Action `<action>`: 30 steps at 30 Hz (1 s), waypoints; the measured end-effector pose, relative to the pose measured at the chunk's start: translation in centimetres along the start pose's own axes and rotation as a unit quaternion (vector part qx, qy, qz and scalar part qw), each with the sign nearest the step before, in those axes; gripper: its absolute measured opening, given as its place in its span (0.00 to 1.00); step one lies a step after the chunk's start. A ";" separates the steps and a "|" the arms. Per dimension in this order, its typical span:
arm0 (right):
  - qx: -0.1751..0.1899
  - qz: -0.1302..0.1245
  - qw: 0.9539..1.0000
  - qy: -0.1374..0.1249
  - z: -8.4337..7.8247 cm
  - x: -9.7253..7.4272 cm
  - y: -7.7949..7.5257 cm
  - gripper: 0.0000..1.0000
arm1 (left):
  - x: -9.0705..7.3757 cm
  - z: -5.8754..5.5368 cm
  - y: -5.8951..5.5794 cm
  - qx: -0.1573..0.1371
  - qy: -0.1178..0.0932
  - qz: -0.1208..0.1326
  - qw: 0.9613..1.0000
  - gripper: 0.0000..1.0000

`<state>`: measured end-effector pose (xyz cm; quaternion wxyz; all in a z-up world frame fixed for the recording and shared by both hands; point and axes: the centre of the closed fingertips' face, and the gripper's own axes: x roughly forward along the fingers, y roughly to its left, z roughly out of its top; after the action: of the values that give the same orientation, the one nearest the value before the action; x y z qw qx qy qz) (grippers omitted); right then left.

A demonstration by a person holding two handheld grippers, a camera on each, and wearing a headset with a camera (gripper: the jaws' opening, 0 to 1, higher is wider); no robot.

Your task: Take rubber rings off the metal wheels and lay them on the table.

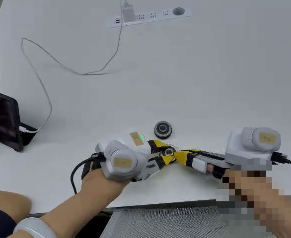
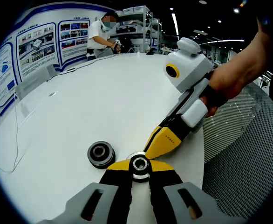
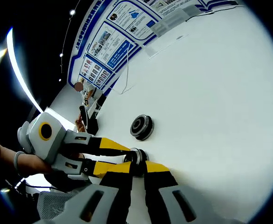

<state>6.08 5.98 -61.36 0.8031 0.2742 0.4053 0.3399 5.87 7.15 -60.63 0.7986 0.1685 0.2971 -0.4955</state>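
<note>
Left tool [image 1: 163, 157] and right tool [image 1: 181, 154] each close almost fully on one wheel [image 1: 169, 150], held between them low over the tabletop [image 1: 210, 74] near its front edge; we cannot tell if its ring is off. The second wheel [image 1: 163, 129] lies just behind with its black ring on, so we judge most work remains. The tool stickers [image 1: 136, 138] and wall posters [image 2: 71, 35] are too small to read.
</note>
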 end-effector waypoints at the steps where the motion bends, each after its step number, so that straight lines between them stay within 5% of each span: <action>1: 0.000 0.000 1.000 -0.001 0.0 0.0 0.0 0.11 | 0.0 0.0 0.0 0.000 0.000 0.000 1.000 0.13; 24: 0.089 0.018 0.996 -0.010 -0.4 -0.1 0.0 0.11 | 0.0 0.1 0.0 -0.005 -0.002 -0.001 1.000 0.13; 30: 0.084 0.019 0.996 -0.013 -0.3 -0.3 0.2 0.08 | 0.0 0.1 0.1 -0.005 -0.002 -0.001 1.000 0.13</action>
<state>5.64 5.91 -61.16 0.7762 0.3526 0.4165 0.3159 5.96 7.13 -60.58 0.7996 0.1635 0.2978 -0.4952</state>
